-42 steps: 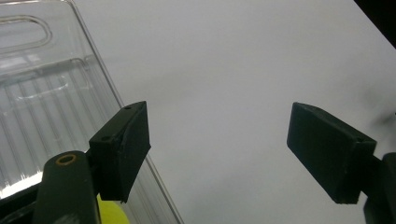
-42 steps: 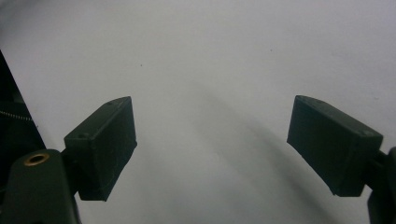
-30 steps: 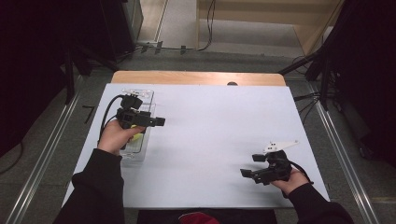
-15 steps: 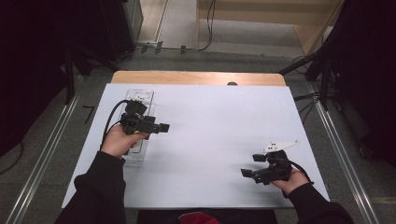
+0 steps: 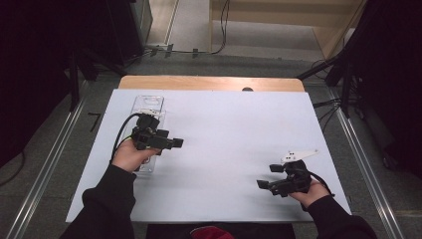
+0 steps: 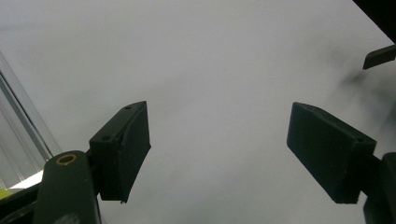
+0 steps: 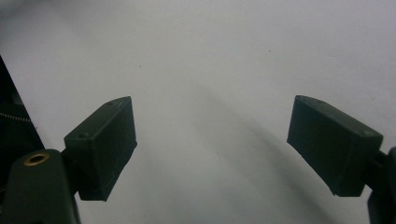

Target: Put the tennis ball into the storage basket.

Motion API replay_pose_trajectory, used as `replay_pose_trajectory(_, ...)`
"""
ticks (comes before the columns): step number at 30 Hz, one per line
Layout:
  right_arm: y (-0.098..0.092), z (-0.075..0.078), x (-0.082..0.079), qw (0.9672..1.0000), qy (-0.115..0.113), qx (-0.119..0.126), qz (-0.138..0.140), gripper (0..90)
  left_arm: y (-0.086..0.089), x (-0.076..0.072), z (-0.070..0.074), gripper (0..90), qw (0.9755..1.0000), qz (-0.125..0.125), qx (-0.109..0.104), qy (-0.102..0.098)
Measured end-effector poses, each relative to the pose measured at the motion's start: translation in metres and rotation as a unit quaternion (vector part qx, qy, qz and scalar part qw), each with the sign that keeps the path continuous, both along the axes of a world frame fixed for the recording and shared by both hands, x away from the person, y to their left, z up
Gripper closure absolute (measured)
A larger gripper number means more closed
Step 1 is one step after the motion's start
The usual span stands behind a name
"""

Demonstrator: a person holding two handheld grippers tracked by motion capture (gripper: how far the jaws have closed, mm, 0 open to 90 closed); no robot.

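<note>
My left gripper (image 5: 177,143) hovers over the white table sheet (image 5: 224,129), beside a clear plastic tray (image 5: 148,105), pointing right. In the left gripper view its jaws (image 6: 218,135) stand apart with bare white sheet between them, and the tray's clear edge (image 6: 18,126) shows at the left. My right gripper (image 5: 262,184) is held low near the table's front right, pointing left. In the right gripper view its jaws (image 7: 212,140) are open, with nothing between them.
The tray lies along the sheet's left side, partly under the left hand, with something yellow-green inside. A wooden table edge (image 5: 209,82) shows beyond the sheet. Metal rails (image 5: 45,169) run along the floor on both sides. Dark equipment stands at the far left and right.
The left hand has carried its gripper a little to the right and nearer the person, lower over the sheet. The right hand has stayed where it was.
</note>
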State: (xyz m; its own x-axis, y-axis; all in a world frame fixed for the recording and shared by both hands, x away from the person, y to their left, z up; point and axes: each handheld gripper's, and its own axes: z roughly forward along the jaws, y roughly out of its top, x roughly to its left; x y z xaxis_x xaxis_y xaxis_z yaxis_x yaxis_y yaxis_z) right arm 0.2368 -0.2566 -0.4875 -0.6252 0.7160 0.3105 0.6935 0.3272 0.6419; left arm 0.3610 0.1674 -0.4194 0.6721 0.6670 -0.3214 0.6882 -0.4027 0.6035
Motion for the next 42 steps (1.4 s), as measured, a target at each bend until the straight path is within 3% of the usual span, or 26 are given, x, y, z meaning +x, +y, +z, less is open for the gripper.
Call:
replay_pose_trajectory(6, -0.001, 0.0, 0.0, 1.0, -0.001, -0.001, -0.001, 13.5, 0.0, -0.005, -0.003, 22.4, 0.9999, -0.001, -0.013, 0.007)
replay_pose_trajectory(14, -0.001, 0.0, 0.0, 1.0, 0.0, -0.002, -0.002, 13.5, -0.004, -0.011, -0.006, 22.3, 1.0, -0.006, -0.001, 0.0)
replay_pose_trajectory(26, -0.001, 0.0, 0.0, 1.0, -0.001, -0.004, -0.004, 13.5, -0.005, -0.024, -0.012, 22.3, 0.9997, -0.02, -0.016, -0.002)
replay_pose_trajectory(42, -0.001, 0.0, 0.0, 1.0, -0.001, -0.004, -0.005, 13.5, -0.002, -0.043, -0.022, 22.1, 0.9984, -0.049, -0.003, -0.029)
